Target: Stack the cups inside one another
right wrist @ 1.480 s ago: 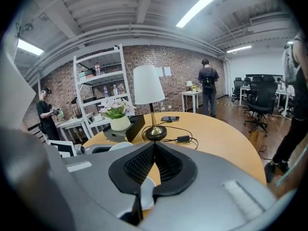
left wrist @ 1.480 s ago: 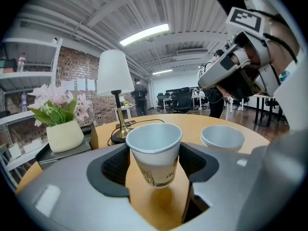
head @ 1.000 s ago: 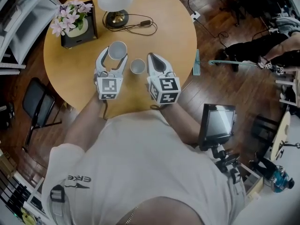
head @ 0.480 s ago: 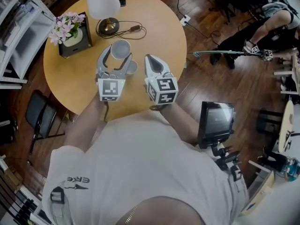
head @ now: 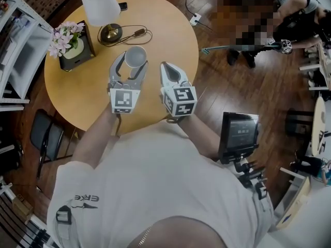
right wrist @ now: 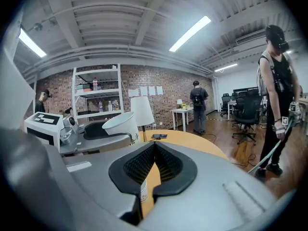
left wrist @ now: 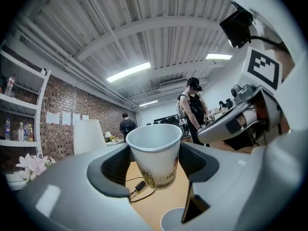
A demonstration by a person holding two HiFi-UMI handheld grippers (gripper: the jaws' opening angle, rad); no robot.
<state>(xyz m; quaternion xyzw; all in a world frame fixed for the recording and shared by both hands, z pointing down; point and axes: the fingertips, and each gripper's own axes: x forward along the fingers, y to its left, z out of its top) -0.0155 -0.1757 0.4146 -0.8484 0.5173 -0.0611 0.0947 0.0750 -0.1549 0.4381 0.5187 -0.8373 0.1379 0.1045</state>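
My left gripper (head: 131, 61) is shut on a white printed paper cup (head: 135, 56), held upright and clear of the round wooden table (head: 77, 89). In the left gripper view the cup (left wrist: 155, 153) sits between both dark pads (left wrist: 115, 170). The rim of a second, smaller cup (left wrist: 173, 220) shows on the table just below it. In the head view that smaller cup is hidden under the left gripper. My right gripper (head: 167, 66) hovers just to the right, shut and empty, and its pads (right wrist: 166, 162) meet at the tip.
A white lamp (head: 97, 4) with its cable (head: 135, 33) and a black box of pink flowers (head: 68, 41) stand at the table's far side. A dark chair (head: 45, 137) is at the left, a screen on a stand (head: 238, 136) at the right. People stand farther off.
The left gripper has lifted the larger cup and carried it right, over the smaller cup, which has dropped out of the head view. The right gripper stays shut beside it.
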